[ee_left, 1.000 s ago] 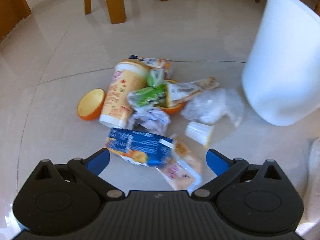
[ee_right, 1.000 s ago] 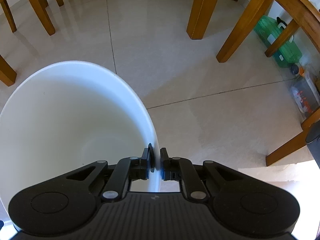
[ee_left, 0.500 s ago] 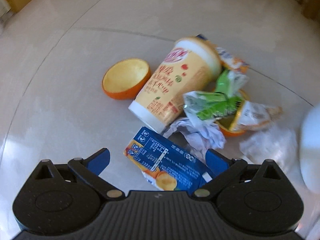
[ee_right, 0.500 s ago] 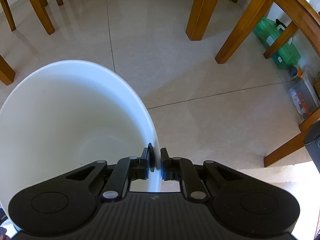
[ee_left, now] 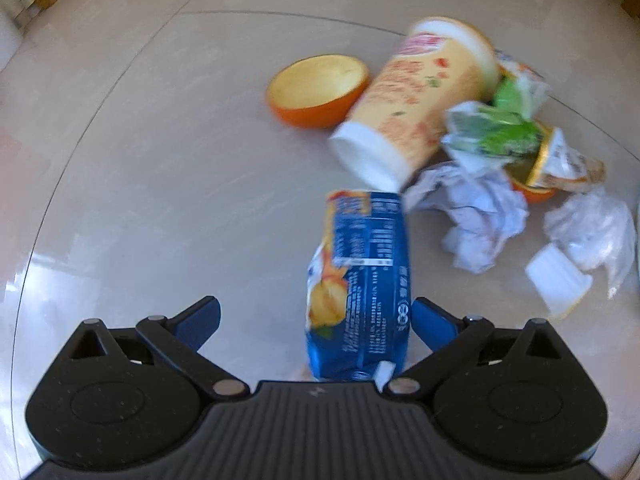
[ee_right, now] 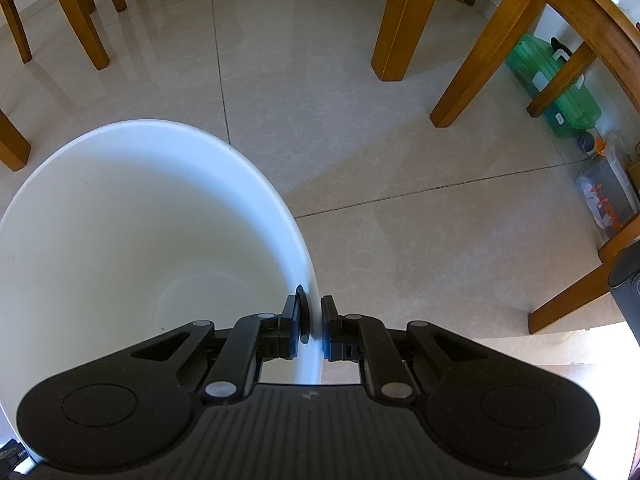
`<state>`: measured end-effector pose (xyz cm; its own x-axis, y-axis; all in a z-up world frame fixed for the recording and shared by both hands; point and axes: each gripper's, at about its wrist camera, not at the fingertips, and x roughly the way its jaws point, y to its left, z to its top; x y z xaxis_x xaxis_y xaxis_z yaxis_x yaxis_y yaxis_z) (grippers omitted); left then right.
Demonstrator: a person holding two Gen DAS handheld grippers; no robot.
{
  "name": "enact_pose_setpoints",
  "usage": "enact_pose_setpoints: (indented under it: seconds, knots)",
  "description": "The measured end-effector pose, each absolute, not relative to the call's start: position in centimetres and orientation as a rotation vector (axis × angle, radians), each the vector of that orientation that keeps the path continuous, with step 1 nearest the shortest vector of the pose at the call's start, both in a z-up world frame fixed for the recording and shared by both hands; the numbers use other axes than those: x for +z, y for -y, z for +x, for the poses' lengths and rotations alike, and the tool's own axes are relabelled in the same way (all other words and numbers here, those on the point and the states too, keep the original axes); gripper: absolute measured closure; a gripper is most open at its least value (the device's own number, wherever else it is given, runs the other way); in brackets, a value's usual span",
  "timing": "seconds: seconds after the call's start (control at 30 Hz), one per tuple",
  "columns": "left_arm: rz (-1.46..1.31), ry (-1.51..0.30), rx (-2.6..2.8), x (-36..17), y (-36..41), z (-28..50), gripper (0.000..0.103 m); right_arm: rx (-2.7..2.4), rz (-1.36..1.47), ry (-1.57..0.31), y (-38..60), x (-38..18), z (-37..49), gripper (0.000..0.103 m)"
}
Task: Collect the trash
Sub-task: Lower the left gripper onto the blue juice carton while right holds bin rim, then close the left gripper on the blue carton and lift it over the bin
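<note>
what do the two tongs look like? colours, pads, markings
Both tongs share a black speckled plastic body: ribbed centre plate with a small embossed bolt mark, rounded side housings with triangular cut-outs, silver pivot rivets. Left tongs carry blue finger pads. Right tongs have black fingers, one with a round disc pad. No cables, hands or sleeves visible.

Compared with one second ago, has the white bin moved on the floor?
No. In the right wrist view the white bin keeps its place against the floor's tile joint and table leg.

A home dining room: wooden table legs [ee_right: 394, 20] on glossy floor tiles [ee_right: 300, 92].
</note>
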<state>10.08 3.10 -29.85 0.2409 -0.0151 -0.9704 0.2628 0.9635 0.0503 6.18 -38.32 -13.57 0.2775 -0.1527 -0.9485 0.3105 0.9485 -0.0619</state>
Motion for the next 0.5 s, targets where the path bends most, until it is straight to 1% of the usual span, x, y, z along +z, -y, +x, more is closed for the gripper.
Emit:
enact_pose_setpoints:
  seconds: [0.07,0.1,0.2,0.27,0.3,0.5]
  knots:
    - [0.18,-1.316,-0.193,-30.0,-3.4,10.1,0.018,-0.313,0.142,-1.254,38.3,-13.6,6.2,0.09]
    - [0.175,-1.316,-0.201,-30.1,-3.3,10.1,0.02,-0.313,0.14,-1.254,38.3,-13.6,6.2,0.09]
    - [0.229,-1.286,-0.226,-30.7,-2.1,9.7,0.022,-0.314,0.139,-1.254,38.2,-13.6,6.2,0.09]
    - [0.277,-1.264,-0.241,-31.1,-1.3,9.5,0.029,-0.315,0.145,-1.255,38.3,-13.6,6.2,0.09]
    - [0.29,-1.258,-0.25,-31.2,-1.1,9.4,0.03,-0.315,0.149,-1.255,38.3,-13.6,6.2,0.09]
    - [0.328,-1.257,-0.288,-32.0,-0.9,8.8,0.032,-0.316,0.146,-1.255,38.3,-13.5,6.3,0.09]
